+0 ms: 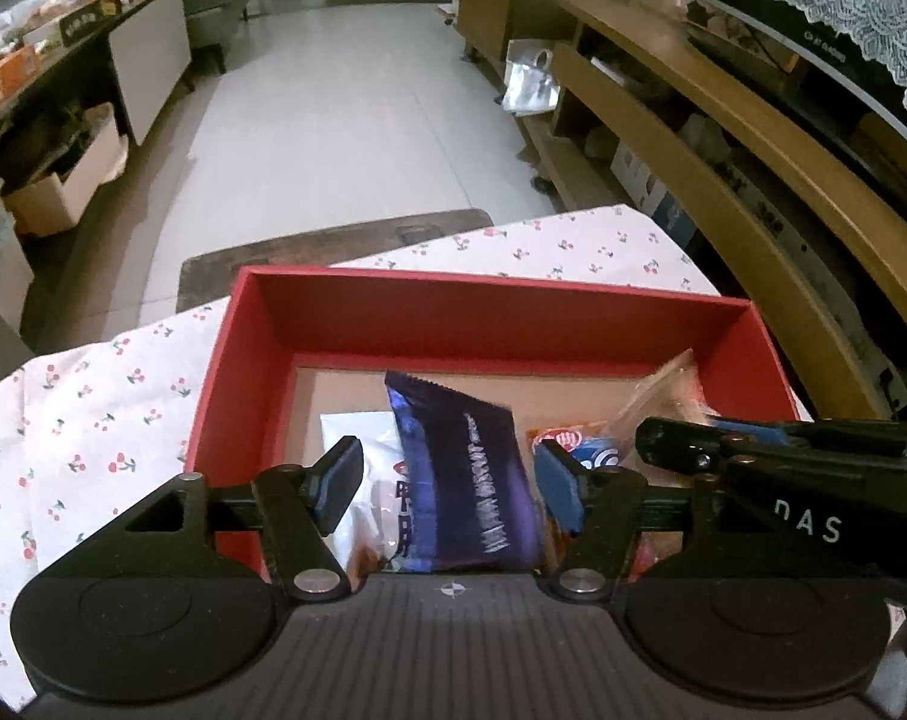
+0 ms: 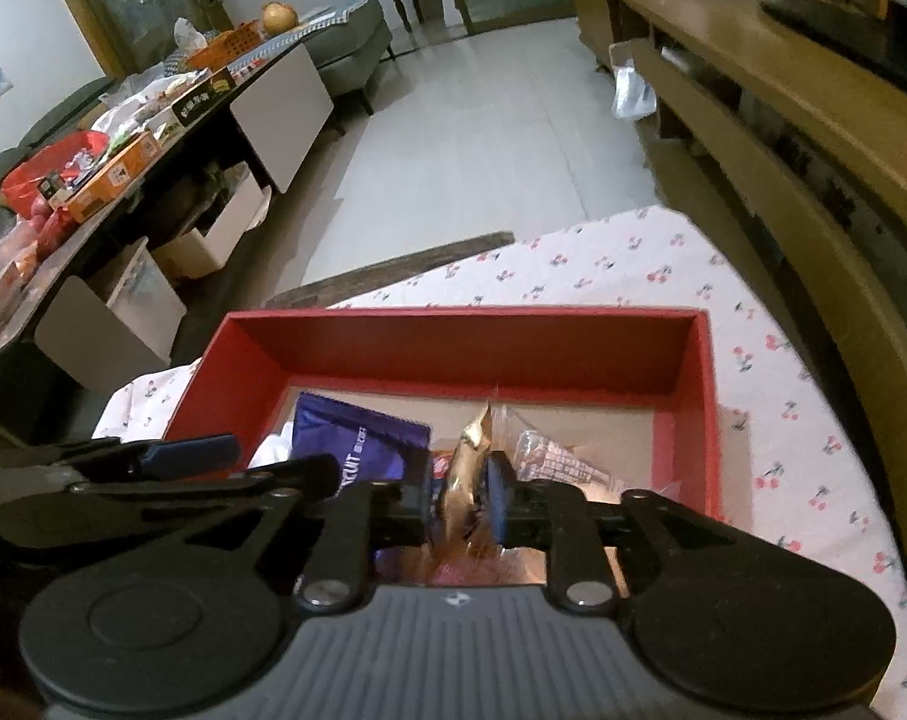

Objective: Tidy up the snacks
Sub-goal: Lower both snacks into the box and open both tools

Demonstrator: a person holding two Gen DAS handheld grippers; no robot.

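Observation:
A red box sits on a cherry-print cloth; it also shows in the right wrist view. Inside lie a purple snack packet, a white packet, a red-and-blue packet and a clear packet. My left gripper is open over the box, its jaws either side of the purple packet. My right gripper is shut on a clear and gold snack packet over the box. The purple packet lies to its left.
The cloth covers a low table. A long wooden cabinet runs along the right. A dark side table loaded with boxes and bags stands at the left. White tiled floor lies beyond.

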